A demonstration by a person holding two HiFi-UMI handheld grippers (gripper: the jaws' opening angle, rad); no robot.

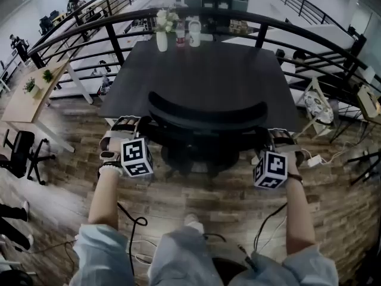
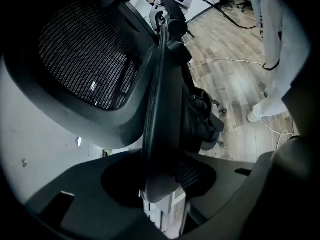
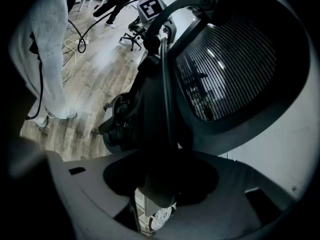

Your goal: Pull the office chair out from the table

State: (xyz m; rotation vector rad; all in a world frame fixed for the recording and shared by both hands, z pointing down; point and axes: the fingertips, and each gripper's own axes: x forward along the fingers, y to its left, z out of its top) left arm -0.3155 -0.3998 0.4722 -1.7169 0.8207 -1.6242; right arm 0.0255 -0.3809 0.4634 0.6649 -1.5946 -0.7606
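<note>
The left gripper (image 1: 125, 128) is clamped on the left armrest (image 2: 160, 109) of the office chair (image 1: 208, 115), and the right gripper (image 1: 281, 139) is clamped in the same way on the right armrest (image 3: 160, 134). In each gripper's own view the dark pad runs edge-on down into the gap between the jaws, which stand wide because the pad is thick. Taking both armrests at once looks deliberate. An even hold on each side should let the person draw the chair straight toward the near side, rather than swinging it on its castors. Beyond the jaws, the mesh backrest (image 2: 85, 59) rises close beside each armrest. The chair itself is not yet out: its seat sits tucked under the near edge of the dark table (image 1: 208, 70), with the curved top of the back just in front of that edge. At the table's far side stand a white vase of flowers (image 1: 162, 31) and a bottle (image 1: 180, 33), well apart from the chair. Cables (image 1: 134, 225) trail over the wooden floor (image 1: 226, 207) near the person's feet and may catch a wheel.
</note>
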